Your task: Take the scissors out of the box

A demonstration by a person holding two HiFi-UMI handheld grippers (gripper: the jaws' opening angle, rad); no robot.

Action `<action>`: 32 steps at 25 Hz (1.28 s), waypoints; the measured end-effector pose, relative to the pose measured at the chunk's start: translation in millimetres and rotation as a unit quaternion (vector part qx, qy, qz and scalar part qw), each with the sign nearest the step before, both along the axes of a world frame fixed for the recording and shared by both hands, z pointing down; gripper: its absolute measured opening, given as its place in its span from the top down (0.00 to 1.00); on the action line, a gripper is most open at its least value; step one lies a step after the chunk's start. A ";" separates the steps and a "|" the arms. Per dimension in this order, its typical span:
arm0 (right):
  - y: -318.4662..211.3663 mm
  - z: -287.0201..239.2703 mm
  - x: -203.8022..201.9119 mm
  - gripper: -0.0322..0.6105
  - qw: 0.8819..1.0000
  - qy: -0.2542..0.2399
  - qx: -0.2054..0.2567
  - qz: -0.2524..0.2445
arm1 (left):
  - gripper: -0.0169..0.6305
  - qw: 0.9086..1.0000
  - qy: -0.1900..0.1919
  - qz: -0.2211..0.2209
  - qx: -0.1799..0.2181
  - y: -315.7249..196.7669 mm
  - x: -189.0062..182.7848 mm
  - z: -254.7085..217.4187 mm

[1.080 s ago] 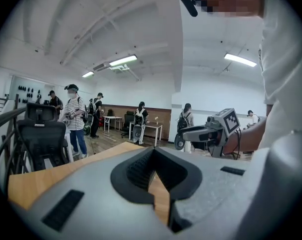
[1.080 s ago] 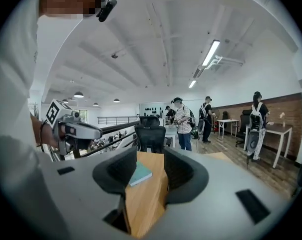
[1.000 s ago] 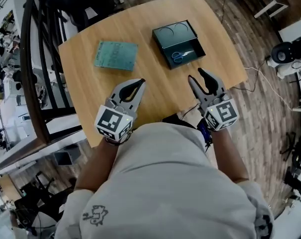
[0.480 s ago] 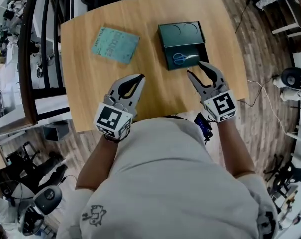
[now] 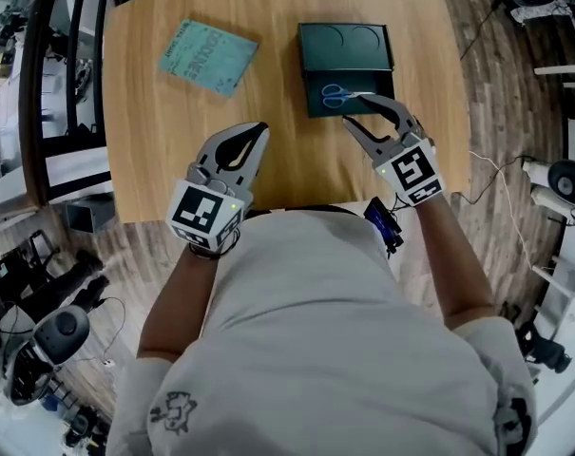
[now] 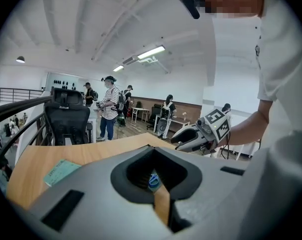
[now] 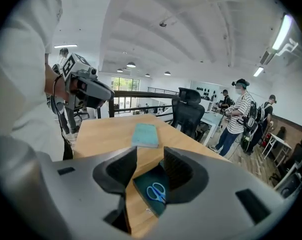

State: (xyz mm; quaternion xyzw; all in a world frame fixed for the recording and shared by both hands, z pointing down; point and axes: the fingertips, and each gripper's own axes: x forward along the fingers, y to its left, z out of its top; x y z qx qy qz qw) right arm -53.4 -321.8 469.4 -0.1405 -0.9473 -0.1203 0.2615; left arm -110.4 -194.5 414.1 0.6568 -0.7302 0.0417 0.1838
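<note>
You're on the approach step: scissors [image 5: 336,94] lie flat in the near end of the box [image 5: 349,50], not yet touched. R claw [image 5: 356,109] is spread open & empty, just at the box's near edge, aimed at them. L claw [image 5: 257,133] is closed on nothing, well left of the box, over the desk [image 5: 144,141]. Next, prob.: dip R claw in, straddle the scissors, close, lift.

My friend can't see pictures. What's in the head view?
The open right claw points at blue scissors lying in a dark green box on a wooden table. The shut left claw hangs over the table's near side, and a teal booklet lies left of the box.
</note>
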 end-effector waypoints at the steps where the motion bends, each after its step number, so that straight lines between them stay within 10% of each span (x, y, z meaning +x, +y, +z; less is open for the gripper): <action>1: -3.2 4.7 1.2 0.68 1.000 0.006 -0.002 -0.004 | 0.97 1.000 0.001 -0.002 -0.003 -2.7 2.3 2.8; 32: -32.8 188.9 -33.9 0.78 0.965 0.200 0.052 -0.158 | 0.96 0.995 0.054 -0.016 -0.076 -59.3 -1.1 134.4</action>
